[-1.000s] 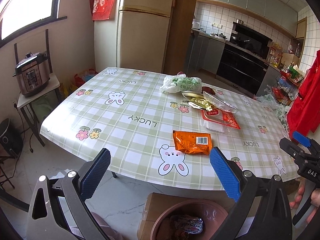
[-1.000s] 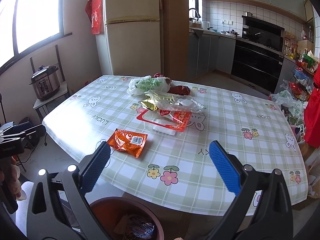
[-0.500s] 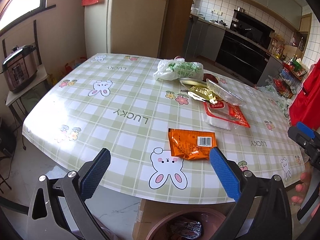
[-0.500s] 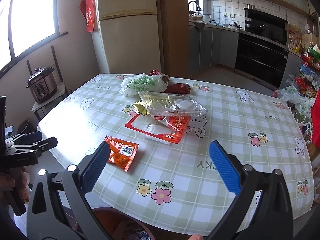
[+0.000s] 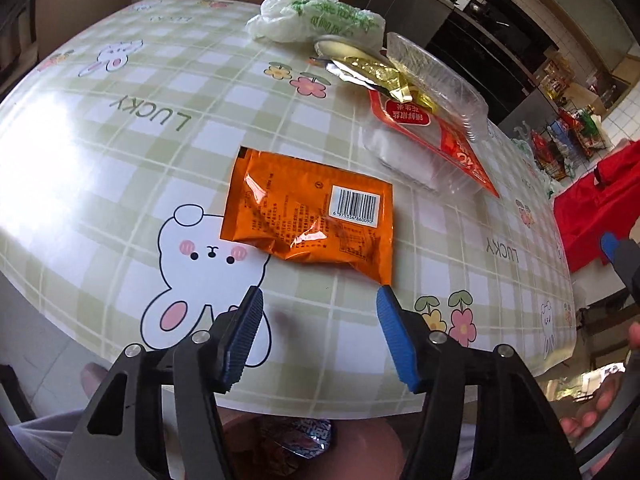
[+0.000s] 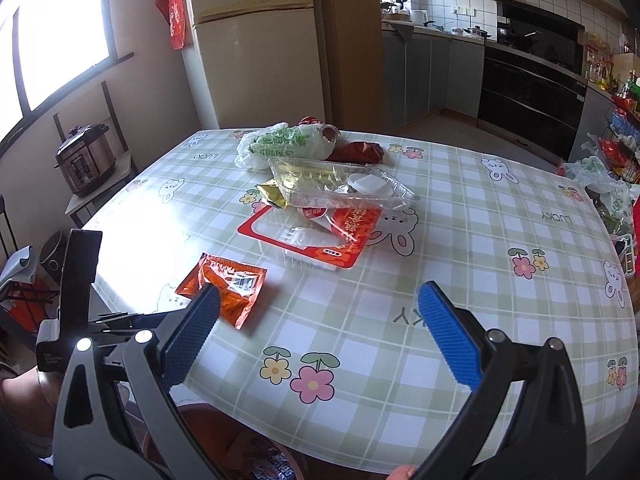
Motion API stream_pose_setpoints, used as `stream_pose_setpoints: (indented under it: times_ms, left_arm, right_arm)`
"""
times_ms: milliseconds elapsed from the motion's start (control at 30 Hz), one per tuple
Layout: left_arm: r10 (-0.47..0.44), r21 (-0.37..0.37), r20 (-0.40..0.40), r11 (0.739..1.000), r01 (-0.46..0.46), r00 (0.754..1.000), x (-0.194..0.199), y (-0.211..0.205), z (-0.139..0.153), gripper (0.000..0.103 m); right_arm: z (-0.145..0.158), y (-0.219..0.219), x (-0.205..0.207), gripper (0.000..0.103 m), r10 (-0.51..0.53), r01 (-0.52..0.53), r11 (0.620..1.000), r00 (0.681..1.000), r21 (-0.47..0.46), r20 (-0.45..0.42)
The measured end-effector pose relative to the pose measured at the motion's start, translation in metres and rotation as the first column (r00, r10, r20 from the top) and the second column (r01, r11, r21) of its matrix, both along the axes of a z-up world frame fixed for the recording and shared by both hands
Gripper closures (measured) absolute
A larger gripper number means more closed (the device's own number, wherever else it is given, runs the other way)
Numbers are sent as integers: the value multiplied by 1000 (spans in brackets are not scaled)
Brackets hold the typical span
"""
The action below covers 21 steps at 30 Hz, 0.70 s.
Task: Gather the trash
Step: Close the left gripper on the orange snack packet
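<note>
Bare tablecloth (image 5: 120, 152) is seen around the orange packet (image 5: 308, 216); farther back, the clear tray (image 6: 340, 182) and bag (image 6: 280, 146) apparently crowd together.

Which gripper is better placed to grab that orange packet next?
Left. The left gripper is open, right at the orange packet's near edge; the right gripper hangs farther over the table.

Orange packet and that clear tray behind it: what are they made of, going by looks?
Orange packet: looks like thin glossy plastic or foil film; it is creased, catches sharp glints, and carries a printed barcode label. Clear tray: seems to be thin, stiff transparent plastic; the contents show through, and its moulded rim holds its shape. Exact polymers cannot be told.
</note>
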State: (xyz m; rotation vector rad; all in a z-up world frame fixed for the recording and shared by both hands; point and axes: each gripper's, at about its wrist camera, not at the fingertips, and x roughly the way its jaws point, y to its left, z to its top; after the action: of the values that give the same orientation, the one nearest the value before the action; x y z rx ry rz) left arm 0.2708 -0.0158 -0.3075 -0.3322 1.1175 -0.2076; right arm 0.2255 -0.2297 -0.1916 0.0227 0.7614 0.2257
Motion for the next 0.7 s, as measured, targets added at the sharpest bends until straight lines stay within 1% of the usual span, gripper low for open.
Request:
stream_pose_setpoints:
  times_ms: [33, 67, 133, 233, 300, 367, 433, 500, 533, 600, 700]
  left_arm:
    - [19, -4, -12, 1000, -19, 1000, 4, 1, -3, 46]
    - [34, 0, -1, 999, -34, 999, 6, 1, -2, 46]
    - [53, 28, 2, 998, -53, 999, 14, -3, -2, 44]
    - [85, 21, -2, 996, -85, 996, 25, -6, -2, 34]
    - [97, 64, 6, 993, -97, 995, 32, -11, 0, 34]
    - [97, 127, 28, 987, -100, 995, 37, -19, -1, 34]
    - [86, 204, 48, 974, -94, 995, 42, -29, -2, 34]
    - [77, 266, 65, 960, -91, 995, 45, -36, -4, 38]
    - [72, 286, 76, 954, -91, 994, 46, -38, -4, 48]
    - [65, 275, 83, 958, -86, 994, 46, -34, -2, 65]
    - [61, 267, 101, 960, -86, 993, 43, -24, 6, 75]
  right_arm:
    - [-1, -2, 0, 6, -4, 4, 1000, 1000, -2, 1]
    - [-1, -4, 0, 6, -8, 8, 1000, 1000, -3, 0]
    - [-3, -7, 0, 6, -14, 14, 1000, 1000, -1, -3]
    - [-5, -11, 0, 6, -15, 15, 1000, 1000, -1, -11]
    - [-5, -12, -1, 6, -15, 15, 1000, 1000, -8, -10]
    - [-4, -12, -1, 6, -18, 17, 1000, 1000, -11, -8]
    - [-3, -14, -1, 6, -21, 21, 1000, 1000, -13, -4]
    - [-2, -15, -1, 6, -24, 24, 1000, 1000, -17, 0]
    - [-2, -16, -1, 6, -24, 24, 1000, 1000, -19, 2]
    - [-1, -18, 0, 6, -23, 23, 999, 1000, -26, 4]
    - [1, -16, 3, 6, -7, 8, 997, 1000, -72, 21]
